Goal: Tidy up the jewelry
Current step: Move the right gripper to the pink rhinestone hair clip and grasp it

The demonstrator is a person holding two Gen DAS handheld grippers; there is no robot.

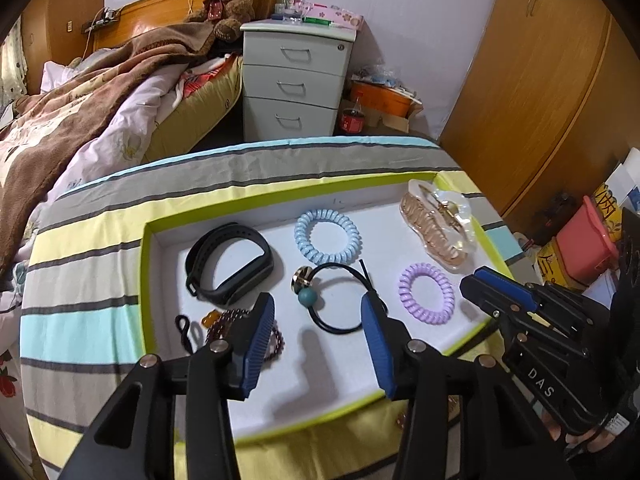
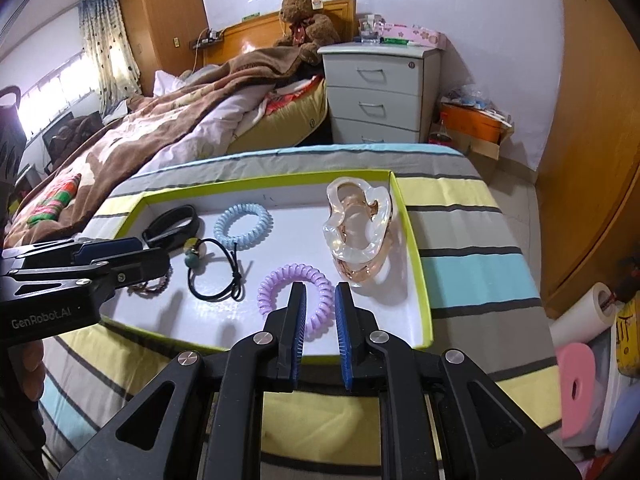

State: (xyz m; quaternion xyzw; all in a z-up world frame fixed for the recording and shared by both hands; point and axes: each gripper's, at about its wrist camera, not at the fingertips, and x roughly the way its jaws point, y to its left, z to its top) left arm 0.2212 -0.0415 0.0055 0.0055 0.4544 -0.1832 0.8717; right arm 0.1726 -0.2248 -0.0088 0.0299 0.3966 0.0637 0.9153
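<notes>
A white tray with a lime rim (image 1: 148, 280) (image 2: 420, 280) lies on a striped cloth. In it lie a black wristband (image 1: 230, 268) (image 2: 172, 224), a blue coil hair tie (image 1: 328, 236) (image 2: 244, 226), a purple coil hair tie (image 1: 426, 294) (image 2: 296, 300), a black elastic with beads (image 1: 340, 300) (image 2: 216, 272), a dark bead bracelet (image 1: 276, 340) (image 2: 152, 286) and a clear hair claw (image 1: 440, 228) (image 2: 358, 228). My left gripper (image 1: 318, 312) is open above the black elastic. My right gripper (image 2: 320, 296) is slightly open, empty, over the purple tie's near edge.
A bed with brown blankets (image 1: 80, 100) lies to the left. A grey drawer unit (image 1: 296, 80) stands behind the table. A wooden wardrobe (image 1: 540, 80) is on the right, with boxes and a pink bin (image 1: 584, 240) on the floor.
</notes>
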